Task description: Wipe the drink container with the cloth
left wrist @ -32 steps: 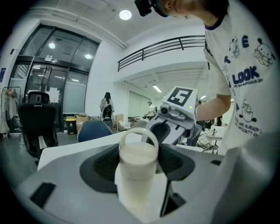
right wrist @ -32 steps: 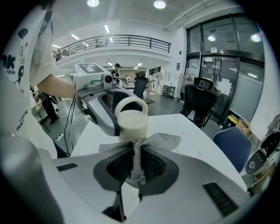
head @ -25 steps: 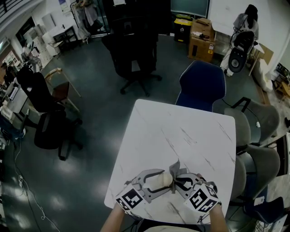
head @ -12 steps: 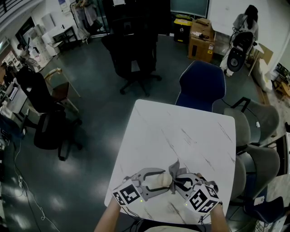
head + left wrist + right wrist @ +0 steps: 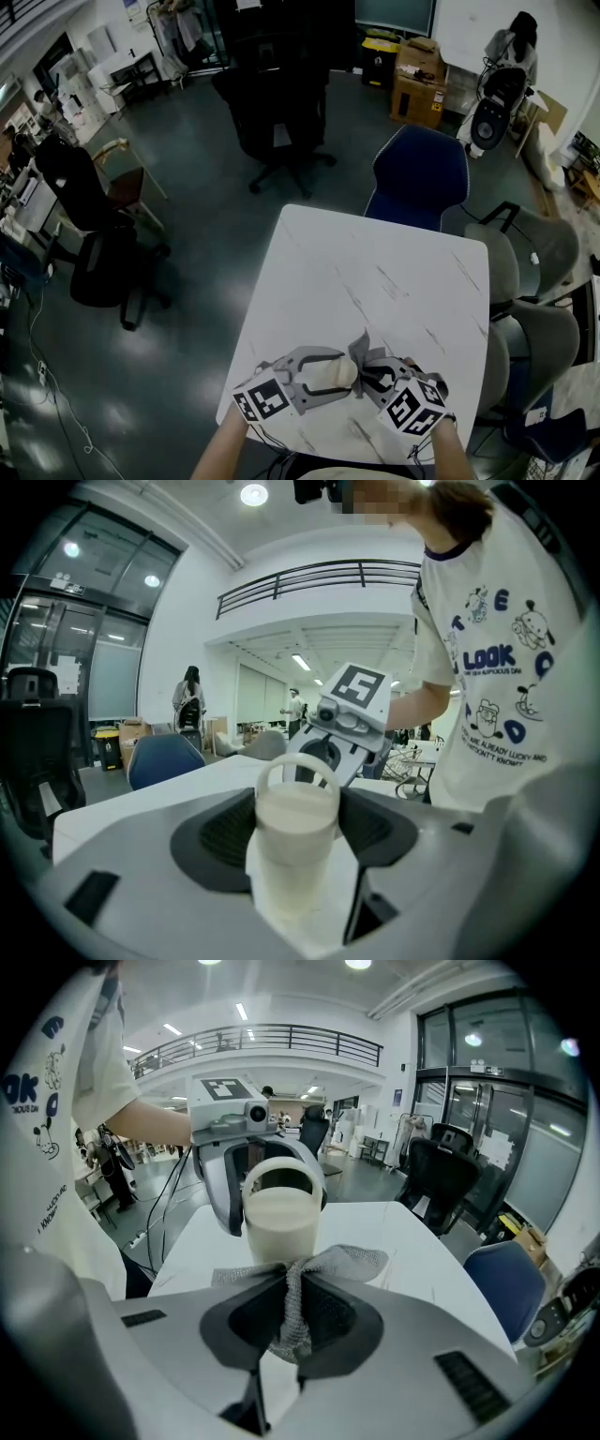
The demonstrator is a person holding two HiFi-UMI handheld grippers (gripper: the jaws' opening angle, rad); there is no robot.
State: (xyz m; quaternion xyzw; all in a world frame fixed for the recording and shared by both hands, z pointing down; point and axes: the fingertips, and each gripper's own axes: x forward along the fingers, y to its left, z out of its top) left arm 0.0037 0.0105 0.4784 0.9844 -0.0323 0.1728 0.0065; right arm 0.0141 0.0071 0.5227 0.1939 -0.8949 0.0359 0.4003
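Left gripper (image 5: pixel 337 373) has shifted slightly, fingers pinching drink container (image 5: pixel 295 822); right gripper (image 5: pixel 367 377) fingers pinch cloth (image 5: pixel 291 1307).

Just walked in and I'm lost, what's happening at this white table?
A person works at the white table with a claw in each hand. The left claw is shut on a cream drink container with a loop handle. The right claw is shut on a grey cloth, whose bunched end seems to touch the container's side.
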